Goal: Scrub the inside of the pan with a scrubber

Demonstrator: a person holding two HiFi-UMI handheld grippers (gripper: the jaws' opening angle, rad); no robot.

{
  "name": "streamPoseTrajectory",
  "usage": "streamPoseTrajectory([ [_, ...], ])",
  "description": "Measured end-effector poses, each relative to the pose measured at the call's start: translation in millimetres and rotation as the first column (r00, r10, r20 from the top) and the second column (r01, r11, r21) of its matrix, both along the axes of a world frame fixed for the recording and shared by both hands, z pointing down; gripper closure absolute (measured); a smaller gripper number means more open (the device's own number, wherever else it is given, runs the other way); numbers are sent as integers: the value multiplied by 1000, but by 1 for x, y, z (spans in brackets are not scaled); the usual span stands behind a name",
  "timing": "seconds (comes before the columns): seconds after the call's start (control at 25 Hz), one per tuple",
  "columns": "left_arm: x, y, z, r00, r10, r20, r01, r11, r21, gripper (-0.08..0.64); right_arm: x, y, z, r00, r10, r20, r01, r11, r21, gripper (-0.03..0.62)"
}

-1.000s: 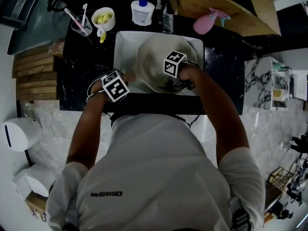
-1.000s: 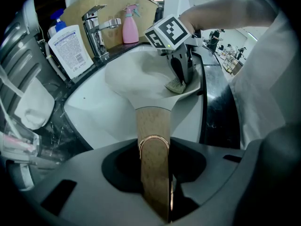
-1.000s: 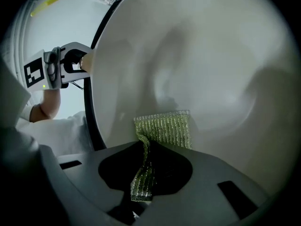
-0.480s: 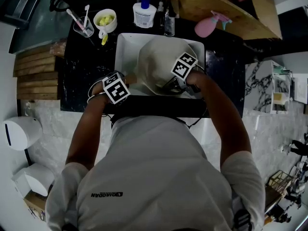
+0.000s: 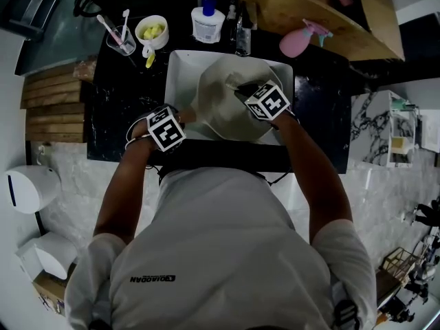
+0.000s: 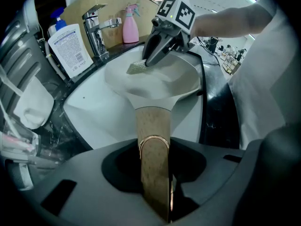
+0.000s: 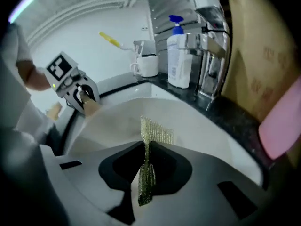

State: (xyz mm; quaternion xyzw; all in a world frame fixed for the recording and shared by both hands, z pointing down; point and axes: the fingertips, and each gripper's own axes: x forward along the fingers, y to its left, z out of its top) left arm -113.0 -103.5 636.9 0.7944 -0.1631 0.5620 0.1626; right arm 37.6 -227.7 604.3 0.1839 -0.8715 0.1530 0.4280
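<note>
Cream pan (image 5: pixel 227 95) lies in the white sink (image 5: pixel 180 64), with the scrubber (image 7: pixel 155 133) over its far inner wall.
The left gripper (image 6: pixel 154 182) is clamped on the wooden handle (image 6: pixel 153 140) at the sink's near left edge. The right gripper (image 7: pixel 146 168) is pinched tight on a thin, folded metallic-green mesh sheet with a free end that sticks out past the jaws. Whether the mesh touches the pan is unclear. The bowl is smooth, matte and rounded, the handle is flat with a metal ring, and the mesh is coarse and limp. Judgement: press the free end flat against the wall and sweep in overlapping arcs around the curve. Keep the handle braced so the pan cannot rock in the basin.
</note>
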Motion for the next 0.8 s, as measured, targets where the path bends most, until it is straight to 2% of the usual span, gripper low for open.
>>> streamPoseTrajectory([
  [0.12,0,0,0,1000,2,-1,-2,1000,1,417,-8,-18,5,988,-88,-130,114,972,206,522],
  [0.2,-1,-1,-1,1000,1,-1,-1,1000,4,417,-18,-23,13,974,-137,-181,181,950,255,522],
  [0.4,0,0,0,1000,-4,3,4,1000,4,417,-29,-21,45,944,-216,-248,275,933,232,522],
  [0.8,-1,-1,1,1000,1,8,-1,1000,13,417,-34,-25,65,939,-234,-252,286,938,198,522],
])
